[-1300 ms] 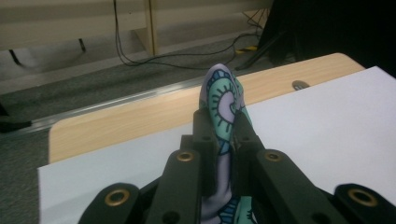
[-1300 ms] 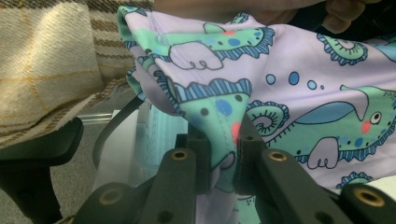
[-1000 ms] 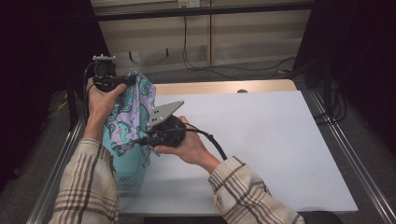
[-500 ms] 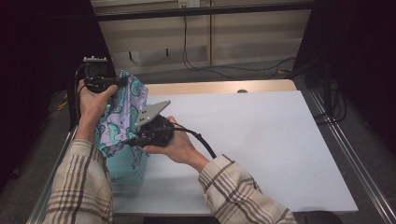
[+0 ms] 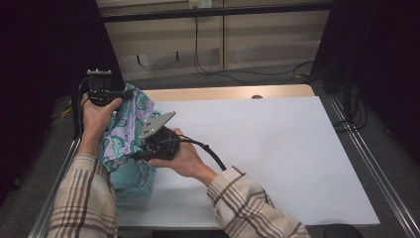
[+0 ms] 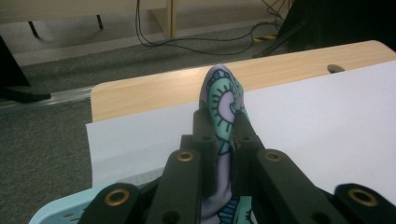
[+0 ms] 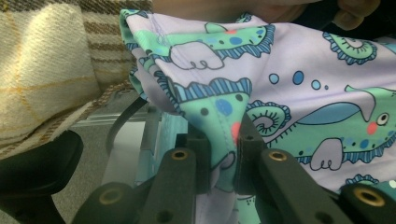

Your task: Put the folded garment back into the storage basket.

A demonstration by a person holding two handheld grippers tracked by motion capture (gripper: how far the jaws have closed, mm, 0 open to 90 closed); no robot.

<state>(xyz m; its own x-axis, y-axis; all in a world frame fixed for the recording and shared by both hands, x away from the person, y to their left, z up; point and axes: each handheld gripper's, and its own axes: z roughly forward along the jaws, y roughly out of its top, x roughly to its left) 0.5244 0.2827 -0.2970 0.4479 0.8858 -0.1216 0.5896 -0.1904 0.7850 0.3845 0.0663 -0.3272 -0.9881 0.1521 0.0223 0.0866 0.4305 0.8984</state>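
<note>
The printed cloth (image 5: 126,126) hangs at the left edge of the high view, over a pale turquoise basket (image 5: 133,181) at the table's (image 5: 277,148) near-left corner. Its long axis runs from upper left, where the left gripper (image 5: 130,92) is clamped on a top fold, down to the right gripper (image 5: 141,154), pinched on a lower fold; both hands sit on it. The fabric (image 7: 299,93) is lilac with mint and blue cartoon creatures, soft and creased between the grips.

Beige plaid sleeves (image 5: 89,203); black grippers, brass-ringed screws, grey plate, black cable.
</note>
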